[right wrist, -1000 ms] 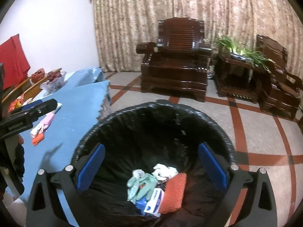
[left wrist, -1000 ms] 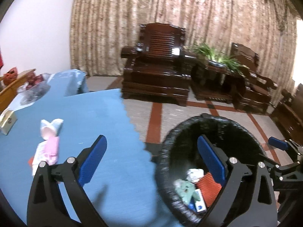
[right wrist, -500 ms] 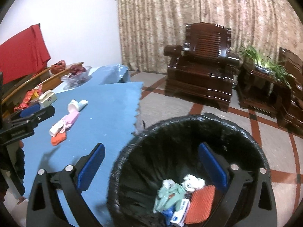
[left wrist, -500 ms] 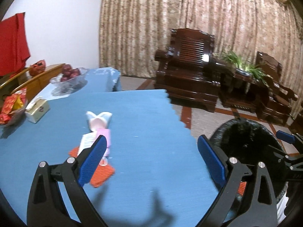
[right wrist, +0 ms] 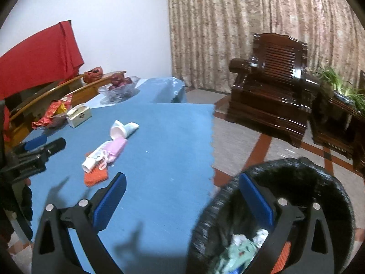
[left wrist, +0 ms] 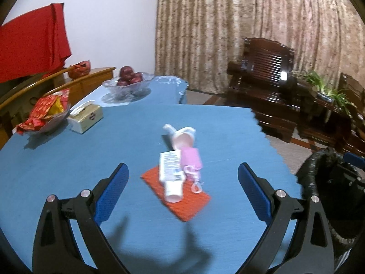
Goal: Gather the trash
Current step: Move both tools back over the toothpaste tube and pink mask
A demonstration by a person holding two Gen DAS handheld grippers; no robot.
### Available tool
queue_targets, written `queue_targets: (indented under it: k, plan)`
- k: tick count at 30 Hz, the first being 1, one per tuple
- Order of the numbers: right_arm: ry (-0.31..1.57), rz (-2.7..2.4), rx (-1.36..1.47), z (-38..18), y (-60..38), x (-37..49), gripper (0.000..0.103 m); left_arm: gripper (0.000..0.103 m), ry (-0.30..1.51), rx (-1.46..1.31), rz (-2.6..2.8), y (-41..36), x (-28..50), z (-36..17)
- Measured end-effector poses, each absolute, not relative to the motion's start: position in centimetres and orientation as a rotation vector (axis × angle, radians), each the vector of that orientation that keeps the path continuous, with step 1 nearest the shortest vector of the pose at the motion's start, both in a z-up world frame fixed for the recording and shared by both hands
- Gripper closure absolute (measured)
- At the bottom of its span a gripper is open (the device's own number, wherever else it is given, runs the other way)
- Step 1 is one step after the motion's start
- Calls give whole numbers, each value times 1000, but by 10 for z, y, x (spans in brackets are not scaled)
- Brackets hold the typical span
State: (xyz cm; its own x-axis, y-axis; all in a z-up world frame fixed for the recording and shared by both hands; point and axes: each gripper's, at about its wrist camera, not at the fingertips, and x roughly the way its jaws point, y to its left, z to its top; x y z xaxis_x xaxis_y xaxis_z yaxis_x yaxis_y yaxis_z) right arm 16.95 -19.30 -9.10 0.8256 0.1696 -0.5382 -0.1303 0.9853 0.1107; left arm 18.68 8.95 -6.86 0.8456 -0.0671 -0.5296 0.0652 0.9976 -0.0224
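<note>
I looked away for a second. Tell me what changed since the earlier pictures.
Both grippers swung left, from over the bin toward the table. The left gripper now faces the trash pile; the right gripper straddles the table edge and bin rim. Both stayed open and empty. The pile and the bin's contents have not moved.

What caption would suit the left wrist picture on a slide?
Open left gripper faces a white tube, pink pouch and orange pad on the blue table.

The white tube (left wrist: 171,174) carries a printed label, but its text is too blurred to read.
</note>
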Motion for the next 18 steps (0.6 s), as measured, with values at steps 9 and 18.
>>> queue_targets:
  k: [9, 18]
  plan:
    - [586, 231, 52, -106, -149, 209, 6, 10, 613, -11, 1, 124, 206, -93]
    - [637, 236, 68, -129, -132, 244, 15, 22, 690, -13, -2, 126, 230, -124]
